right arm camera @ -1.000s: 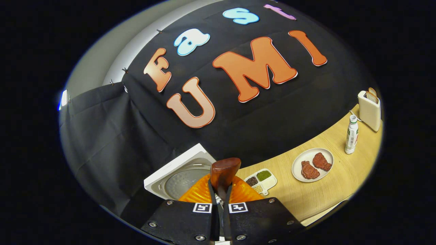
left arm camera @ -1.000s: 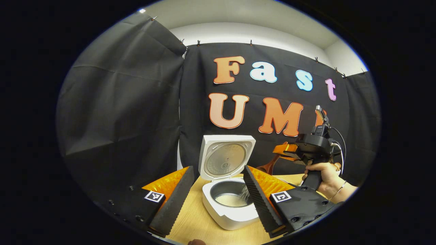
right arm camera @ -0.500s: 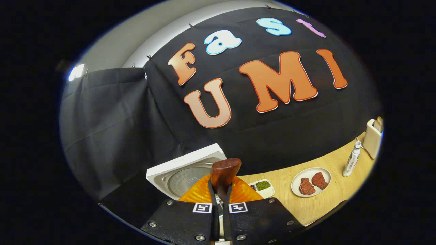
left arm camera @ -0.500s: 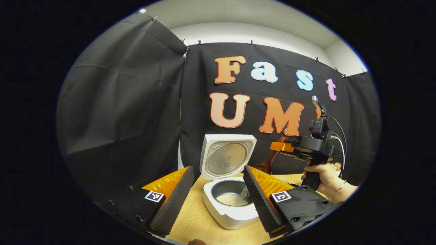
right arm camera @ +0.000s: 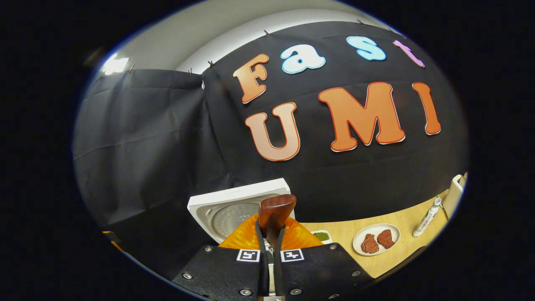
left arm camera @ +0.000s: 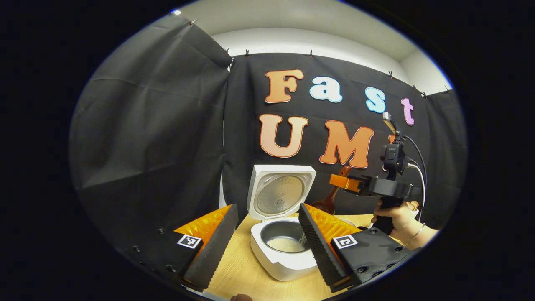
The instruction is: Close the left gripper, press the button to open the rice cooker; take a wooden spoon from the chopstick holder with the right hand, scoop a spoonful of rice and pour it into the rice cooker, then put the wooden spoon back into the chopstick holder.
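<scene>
My right gripper (right arm camera: 270,240) is pinched tight on the wooden spoon (right arm camera: 276,213), both fingers pressing its handle, whose end sticks up between them. My left gripper (left arm camera: 267,238) stands wide apart, holding nothing, its fingers framing the rice cooker (left arm camera: 282,255) on the table (left arm camera: 238,276). The cooker's lid (left arm camera: 279,192) is up (rice lies in the pot (left arm camera: 284,243)). In the left gripper view the spoon's bowl (left arm camera: 325,205) hangs beside the lid, above the table. Further right sits a plate (right arm camera: 376,239) with two brown pieces and a bottle (right arm camera: 426,217).
</scene>
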Available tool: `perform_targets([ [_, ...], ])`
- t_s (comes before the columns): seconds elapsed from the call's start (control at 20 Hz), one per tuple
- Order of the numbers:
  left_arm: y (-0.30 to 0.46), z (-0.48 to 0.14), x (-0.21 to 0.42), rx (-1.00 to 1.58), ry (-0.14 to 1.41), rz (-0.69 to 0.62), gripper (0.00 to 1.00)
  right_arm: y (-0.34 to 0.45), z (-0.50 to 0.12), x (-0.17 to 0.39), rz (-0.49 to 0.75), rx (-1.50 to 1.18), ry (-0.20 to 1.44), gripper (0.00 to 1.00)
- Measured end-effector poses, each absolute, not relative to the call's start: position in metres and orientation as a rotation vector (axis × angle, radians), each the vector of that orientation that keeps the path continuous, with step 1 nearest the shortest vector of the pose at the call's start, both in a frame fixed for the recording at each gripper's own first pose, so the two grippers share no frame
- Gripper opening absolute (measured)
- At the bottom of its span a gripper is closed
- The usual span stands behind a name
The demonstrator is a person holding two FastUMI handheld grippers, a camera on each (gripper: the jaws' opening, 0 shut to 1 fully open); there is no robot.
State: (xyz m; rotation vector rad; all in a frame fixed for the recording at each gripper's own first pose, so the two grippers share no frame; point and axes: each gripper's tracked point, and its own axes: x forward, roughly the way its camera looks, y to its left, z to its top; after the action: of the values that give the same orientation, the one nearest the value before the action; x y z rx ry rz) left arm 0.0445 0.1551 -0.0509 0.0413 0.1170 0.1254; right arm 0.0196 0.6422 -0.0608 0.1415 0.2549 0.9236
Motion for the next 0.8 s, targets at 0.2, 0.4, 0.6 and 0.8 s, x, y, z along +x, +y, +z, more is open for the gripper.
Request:
perform_targets([
  [0.2,0.158,-0.051,0.045,0.037,0.119,0.132,0.99,0.648,-0.057,0.008,0.974,0.065,0.185,0.04],
  [0.4,0.160,-0.053,0.045,0.037,0.123,0.137,0.99,0.655,-0.056,-0.004,1.015,0.018,0.146,0.04],
  [0.6,0.162,-0.052,0.044,0.060,0.121,0.148,1.00,0.660,-0.058,-0.012,1.049,-0.016,0.122,0.04],
  [0.8,0.162,-0.056,0.046,0.056,0.131,0.148,0.99,0.661,-0.055,-0.021,1.068,-0.057,0.069,0.04],
])
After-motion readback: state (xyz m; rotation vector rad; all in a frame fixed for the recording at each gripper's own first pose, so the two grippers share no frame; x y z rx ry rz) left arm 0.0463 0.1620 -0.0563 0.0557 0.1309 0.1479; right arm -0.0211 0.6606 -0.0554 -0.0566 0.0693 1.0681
